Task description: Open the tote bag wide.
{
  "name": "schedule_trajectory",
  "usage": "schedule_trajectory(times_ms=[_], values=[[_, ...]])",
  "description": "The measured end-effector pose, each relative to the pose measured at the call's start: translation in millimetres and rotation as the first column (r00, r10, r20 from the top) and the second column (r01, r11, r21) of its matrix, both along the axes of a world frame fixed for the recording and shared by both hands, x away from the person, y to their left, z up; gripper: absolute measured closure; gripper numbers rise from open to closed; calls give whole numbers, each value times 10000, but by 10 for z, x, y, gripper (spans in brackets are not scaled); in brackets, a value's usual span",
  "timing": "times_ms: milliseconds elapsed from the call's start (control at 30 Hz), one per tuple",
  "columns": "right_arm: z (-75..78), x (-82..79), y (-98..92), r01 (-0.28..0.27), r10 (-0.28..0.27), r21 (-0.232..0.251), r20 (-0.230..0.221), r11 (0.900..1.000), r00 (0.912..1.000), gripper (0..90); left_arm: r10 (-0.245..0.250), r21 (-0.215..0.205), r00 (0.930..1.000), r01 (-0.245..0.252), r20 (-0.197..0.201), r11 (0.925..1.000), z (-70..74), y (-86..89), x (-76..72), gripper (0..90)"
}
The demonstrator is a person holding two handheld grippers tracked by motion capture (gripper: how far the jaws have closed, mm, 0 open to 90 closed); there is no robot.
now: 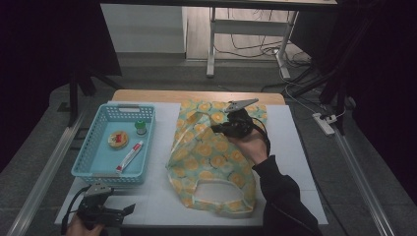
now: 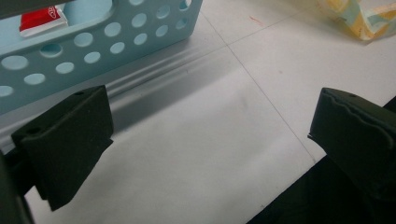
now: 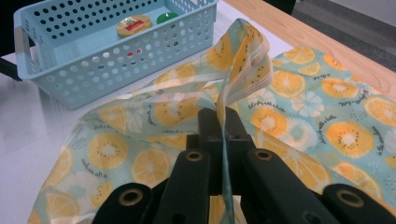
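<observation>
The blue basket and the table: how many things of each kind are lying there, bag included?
Baskets: 1
Patterned bags: 1
Tubes: 1
Round tins: 1
Green-capped jars: 1
Total: 5

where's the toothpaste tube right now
In the high view the toothpaste tube lies diagonally in the blue basket on the table's left, just below the round tin and the small green-capped bottle.
</observation>
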State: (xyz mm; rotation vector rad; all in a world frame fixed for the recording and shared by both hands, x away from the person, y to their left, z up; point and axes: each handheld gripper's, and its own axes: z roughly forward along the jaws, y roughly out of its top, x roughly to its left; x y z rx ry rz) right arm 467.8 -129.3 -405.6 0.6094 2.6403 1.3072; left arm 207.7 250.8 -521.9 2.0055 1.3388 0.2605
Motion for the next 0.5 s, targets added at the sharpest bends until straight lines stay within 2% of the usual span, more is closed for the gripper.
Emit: schedule_trajectory(times_ms=[267, 500], values=[[16, 17, 23, -69, 68, 136, 63, 9999, 10000, 900, 33, -177, 10000, -32, 9, 9998, 2, 23, -1, 0], [32, 26, -18, -36, 36, 329, 8, 9995, 10000, 900, 9, -153, 10000, -9, 16, 9999, 5, 19, -3, 0]])
